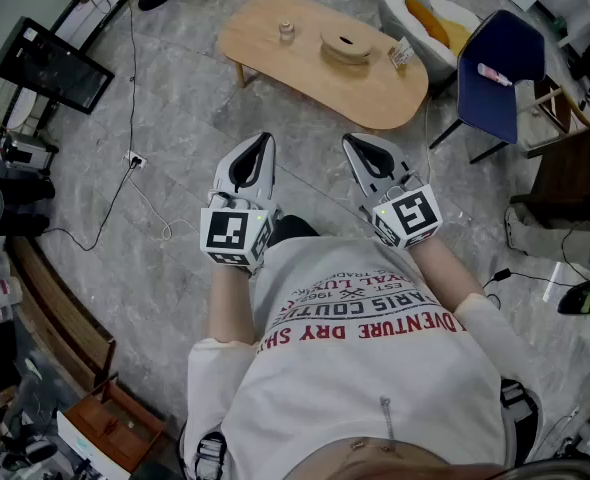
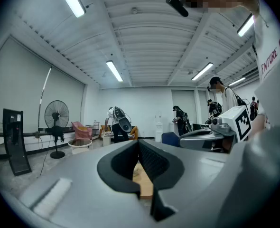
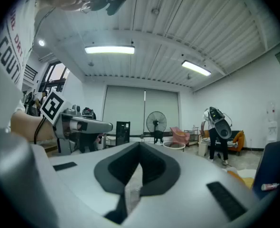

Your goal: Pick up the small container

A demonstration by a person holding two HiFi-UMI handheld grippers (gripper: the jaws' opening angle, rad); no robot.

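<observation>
The small container (image 1: 287,32), a little clear jar, stands on the left part of a low wooden table (image 1: 275,58) well ahead of me. Near it on the table are a round wooden ring (image 1: 347,46) and a small card (image 1: 403,54). I hold both grippers close to my chest, pointing toward the table and far short of it. My left gripper (image 1: 265,140) is shut with nothing in it, its tips meeting in the left gripper view (image 2: 139,144). My right gripper (image 1: 350,140) is shut and empty too, as the right gripper view (image 3: 140,146) shows.
A blue chair (image 1: 495,68) and a white armchair with an orange cushion (image 1: 430,18) stand at the table's right end. A black screen (image 1: 50,63) and floor cables (image 1: 135,158) lie to the left. A fan (image 2: 57,115) and several people stand farther off.
</observation>
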